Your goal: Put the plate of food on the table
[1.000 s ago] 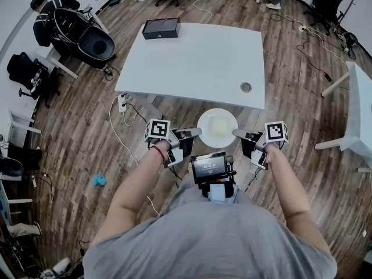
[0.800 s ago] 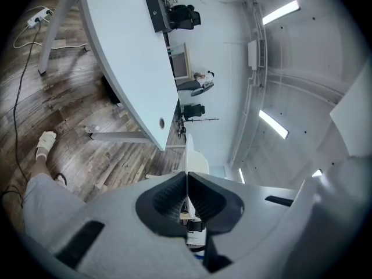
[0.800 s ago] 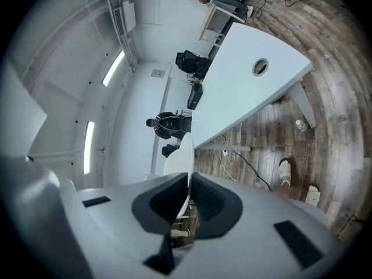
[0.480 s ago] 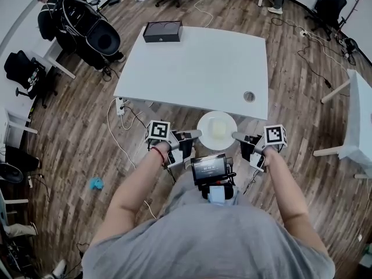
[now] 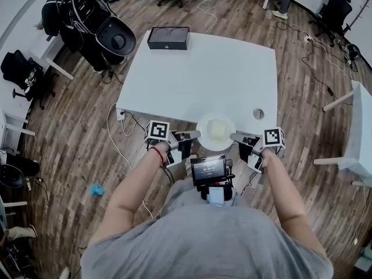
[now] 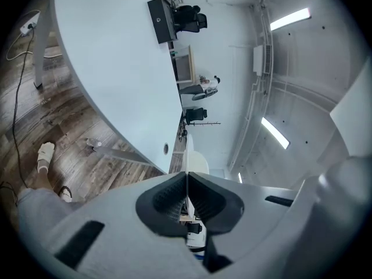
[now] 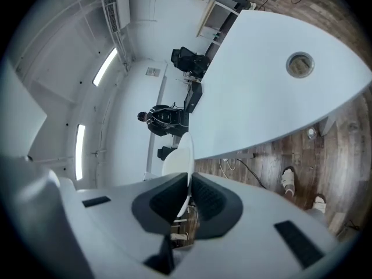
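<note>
The left forearm (image 5: 136, 185) and right forearm (image 5: 278, 182) reach forward from the torso, elbows bent. The left tongs (image 5: 193, 134) and right tongs (image 5: 236, 136) point inward toward each other, each with its jaws clamped on an opposite edge of the plate (image 5: 216, 131).

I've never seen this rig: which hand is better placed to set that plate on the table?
Neither alone: left tongs and right tongs clamp opposite rims of the plate at the table edge; both should carry it forward.

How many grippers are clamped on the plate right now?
2: left gripper on the left rim of the plate, right gripper on the right rim.
</note>
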The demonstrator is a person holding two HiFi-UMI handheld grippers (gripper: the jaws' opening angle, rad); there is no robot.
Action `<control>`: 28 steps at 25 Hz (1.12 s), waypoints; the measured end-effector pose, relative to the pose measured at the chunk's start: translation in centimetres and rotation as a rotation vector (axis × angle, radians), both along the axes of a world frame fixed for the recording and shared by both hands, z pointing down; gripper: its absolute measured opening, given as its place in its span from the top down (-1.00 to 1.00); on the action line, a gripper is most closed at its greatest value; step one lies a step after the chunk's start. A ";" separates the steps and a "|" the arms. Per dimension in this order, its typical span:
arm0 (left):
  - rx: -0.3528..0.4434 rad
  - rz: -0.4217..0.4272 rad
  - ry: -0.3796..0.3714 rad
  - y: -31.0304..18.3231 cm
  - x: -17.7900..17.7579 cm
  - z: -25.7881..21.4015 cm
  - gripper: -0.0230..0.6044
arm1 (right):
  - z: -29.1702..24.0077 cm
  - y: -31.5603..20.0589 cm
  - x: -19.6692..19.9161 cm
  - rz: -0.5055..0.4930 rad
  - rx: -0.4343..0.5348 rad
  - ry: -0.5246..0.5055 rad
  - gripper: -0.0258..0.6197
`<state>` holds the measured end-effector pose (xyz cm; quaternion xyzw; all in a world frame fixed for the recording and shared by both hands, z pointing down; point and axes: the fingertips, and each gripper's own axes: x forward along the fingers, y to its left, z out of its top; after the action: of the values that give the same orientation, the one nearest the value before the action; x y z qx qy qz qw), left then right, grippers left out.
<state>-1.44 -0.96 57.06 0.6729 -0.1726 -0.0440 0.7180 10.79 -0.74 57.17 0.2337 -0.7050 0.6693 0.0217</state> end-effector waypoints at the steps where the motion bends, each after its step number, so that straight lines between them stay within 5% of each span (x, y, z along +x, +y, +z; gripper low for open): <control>1: -0.002 0.002 0.001 -0.8 -0.5 0.1 0.84 | 0.0 -0.8 -0.6 0.002 -0.002 -0.003 0.79; 13: 0.005 0.061 -0.014 -11.0 -6.2 -0.1 0.84 | 0.0 -10.9 -6.1 0.056 0.022 0.032 0.79; 28: -0.020 0.051 -0.076 -17.4 -5.5 5.1 0.84 | 4.7 -17.3 -5.8 0.047 0.006 0.072 0.78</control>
<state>-6.93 -18.33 62.15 0.6711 -0.1829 0.0016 0.7185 4.96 -18.00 61.84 0.2739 -0.7001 0.6587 0.0306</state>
